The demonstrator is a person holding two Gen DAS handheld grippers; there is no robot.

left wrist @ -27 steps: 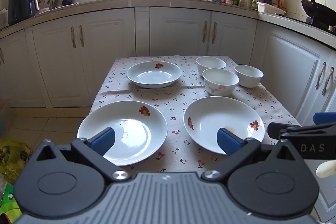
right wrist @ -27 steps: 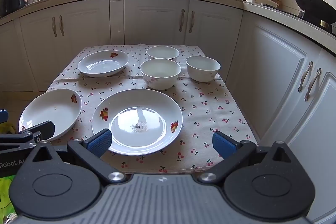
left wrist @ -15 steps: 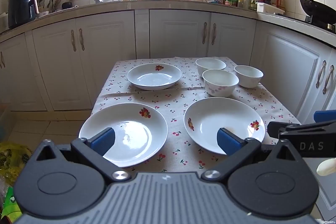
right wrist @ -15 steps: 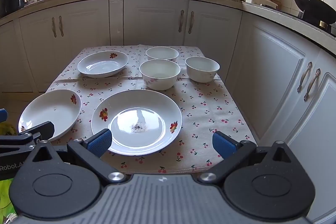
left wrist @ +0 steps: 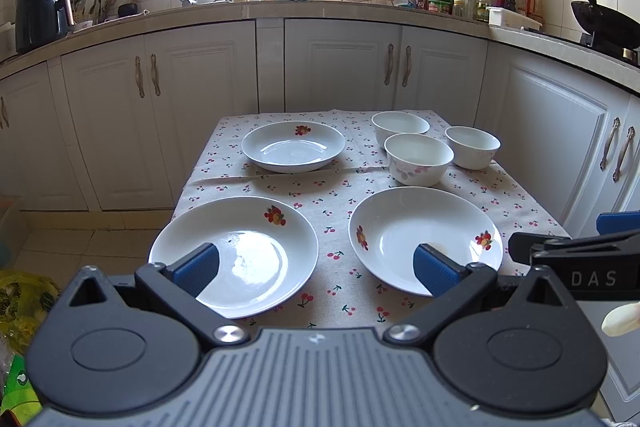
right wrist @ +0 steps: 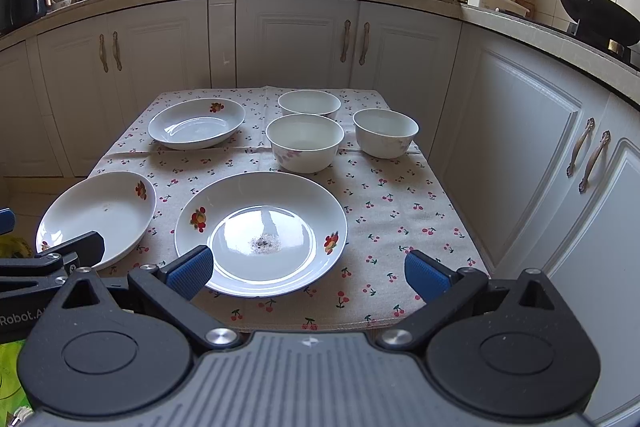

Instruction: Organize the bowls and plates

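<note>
Blue-padded, the left tool (left wrist: pixel 316 265) and right tool (right wrist: pixel 308 269) are both hanging wide and empty at the near edge of the worktop (right wrist: pixel 400 203). 3 plates (right wrist: pixel 260 231) and 3 bowls (right wrist: pixel 305 142) are sitting apart on its cherry-print cloth. The glazed white ware is likely weighing little but chipping easily and slipping; pinching a raised rim is looking safest.

three plates, three bowls

near left plate (left wrist: pixel 234 255) and near right plate (left wrist: pixel 424 239) sit side by side, apart, each fruit-printed; the right one holds crumbs. far plate (left wrist: pixel 293 146) sits behind. three white bowls (left wrist: pixel 418 159) cluster upright at far right.
</note>
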